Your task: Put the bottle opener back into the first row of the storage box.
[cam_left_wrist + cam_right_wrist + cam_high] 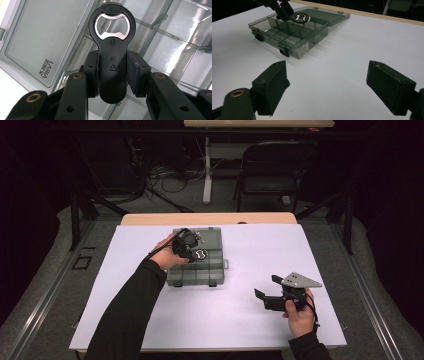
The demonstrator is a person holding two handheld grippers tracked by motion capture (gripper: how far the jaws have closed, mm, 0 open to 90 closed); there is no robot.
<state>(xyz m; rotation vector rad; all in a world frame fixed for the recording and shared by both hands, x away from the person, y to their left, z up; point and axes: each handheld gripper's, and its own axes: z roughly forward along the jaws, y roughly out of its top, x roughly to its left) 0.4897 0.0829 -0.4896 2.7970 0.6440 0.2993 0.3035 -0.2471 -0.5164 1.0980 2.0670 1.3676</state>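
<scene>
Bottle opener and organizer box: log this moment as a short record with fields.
held item: black bottle opener, metal mouth pointing away from the hand
holder: left gripper, fingers clamped on the handle
position: above the open compartments of the clear organizer box
box lid: open, lying flat behind the box
right gripper: open, holding nothing, over the white table

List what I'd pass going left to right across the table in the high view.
Left gripper shut on the bottle opener, held over the open compartment box → bare white table → right gripper, fingers apart and holding nothing.
</scene>
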